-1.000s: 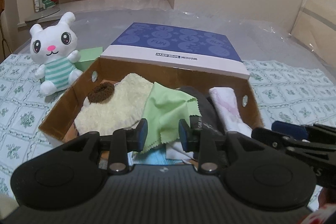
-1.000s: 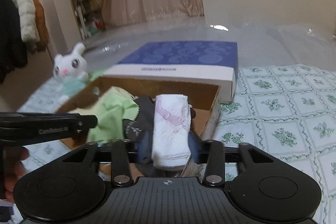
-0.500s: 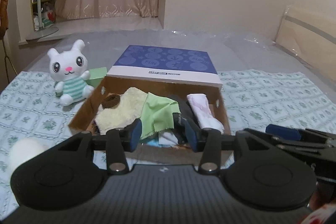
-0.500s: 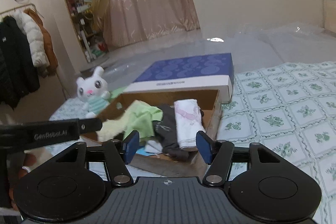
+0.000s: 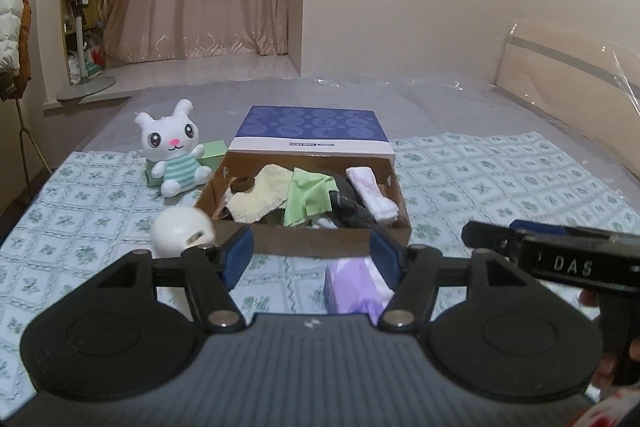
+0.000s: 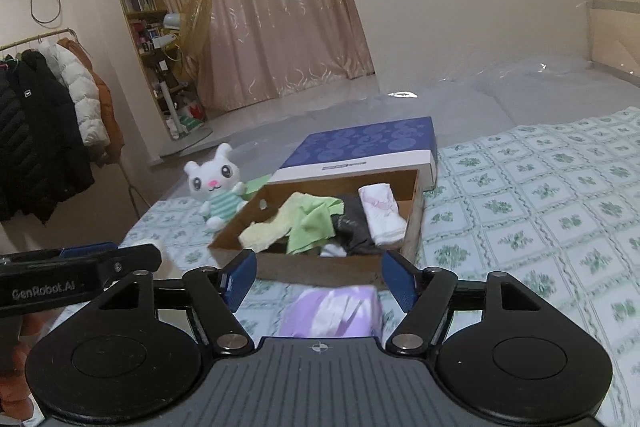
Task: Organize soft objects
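Both grippers had drawn back from the cardboard box (image 5: 332,241) since a second earlier, when the right one sat over the folded white-pink cloth (image 5: 370,193) and the left one close above the green cloth (image 5: 308,197); box now smaller, at centre frame in both views.

Left gripper (image 5: 312,257) at lower centre of its view, jaws spread wide, nothing between the blue pads; a purple soft pack (image 5: 352,287) lay on the patterned bed cover (image 5: 500,187) just behind them, to the right of middle; a white rounded object (image 5: 182,231) sat at lower left, near the box's front corner.

Right gripper (image 6: 318,275) at lower centre of its view, jaws likewise wide apart and holding nothing; the purple pack (image 6: 332,311) showed between and below its pads, in front of the box.

Box contents, left to right in the left view: brown ring (image 5: 242,183) on a cream towel (image 5: 260,197); green cloth; dark grey garment (image 5: 352,211); white-pink cloth along the right wall; a white scrap (image 5: 324,223) near the front.

Plush rabbit (image 5: 174,151) sat upright at left of the box, leaning against a green carton (image 5: 212,155); blue patterned lid (image 5: 312,129) lay flat behind the box, touching its rear wall.
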A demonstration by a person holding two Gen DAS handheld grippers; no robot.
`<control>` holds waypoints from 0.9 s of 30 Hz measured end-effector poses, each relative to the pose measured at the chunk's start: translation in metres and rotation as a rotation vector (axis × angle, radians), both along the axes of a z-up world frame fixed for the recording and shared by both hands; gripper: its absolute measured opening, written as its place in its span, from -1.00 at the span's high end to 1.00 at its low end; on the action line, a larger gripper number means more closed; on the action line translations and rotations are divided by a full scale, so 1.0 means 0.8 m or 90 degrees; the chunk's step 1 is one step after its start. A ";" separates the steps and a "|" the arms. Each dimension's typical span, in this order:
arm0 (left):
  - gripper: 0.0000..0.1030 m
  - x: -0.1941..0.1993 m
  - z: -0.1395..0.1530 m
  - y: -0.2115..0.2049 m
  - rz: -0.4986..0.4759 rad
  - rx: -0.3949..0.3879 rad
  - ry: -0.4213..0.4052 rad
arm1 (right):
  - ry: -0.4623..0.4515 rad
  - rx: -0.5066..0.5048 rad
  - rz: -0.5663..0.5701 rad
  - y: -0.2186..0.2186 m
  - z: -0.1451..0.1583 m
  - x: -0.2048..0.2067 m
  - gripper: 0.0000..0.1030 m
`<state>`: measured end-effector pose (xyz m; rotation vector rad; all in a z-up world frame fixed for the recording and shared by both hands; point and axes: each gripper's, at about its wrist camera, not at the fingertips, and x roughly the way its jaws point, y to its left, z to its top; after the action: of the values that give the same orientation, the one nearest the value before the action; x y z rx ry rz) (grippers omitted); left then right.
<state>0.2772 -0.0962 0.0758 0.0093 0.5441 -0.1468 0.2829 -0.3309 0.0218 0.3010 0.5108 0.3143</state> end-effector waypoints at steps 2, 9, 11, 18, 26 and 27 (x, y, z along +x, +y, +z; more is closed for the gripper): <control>-0.35 -0.026 0.005 0.007 0.001 0.005 -0.003 | -0.003 0.003 -0.004 0.004 0.008 -0.022 -0.37; -0.37 -0.109 0.011 0.025 0.002 0.033 -0.012 | -0.008 0.003 -0.028 0.022 0.028 -0.097 -0.44; -0.37 -0.130 0.012 0.032 0.002 0.028 -0.010 | -0.009 0.001 -0.030 0.028 0.032 -0.116 -0.44; -0.37 -0.190 0.014 0.050 0.009 0.014 -0.006 | -0.019 -0.016 -0.033 0.044 0.043 -0.180 -0.44; -0.37 -0.235 0.009 0.061 0.013 0.021 -0.001 | -0.007 -0.025 -0.030 0.058 0.037 -0.234 -0.44; -0.37 -0.240 0.008 0.063 0.016 0.021 0.000 | -0.003 -0.024 -0.028 0.059 0.035 -0.240 -0.44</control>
<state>0.0854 -0.0454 0.0824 0.0344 0.5471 -0.1140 0.0912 -0.2836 0.0501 0.2745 0.5048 0.2615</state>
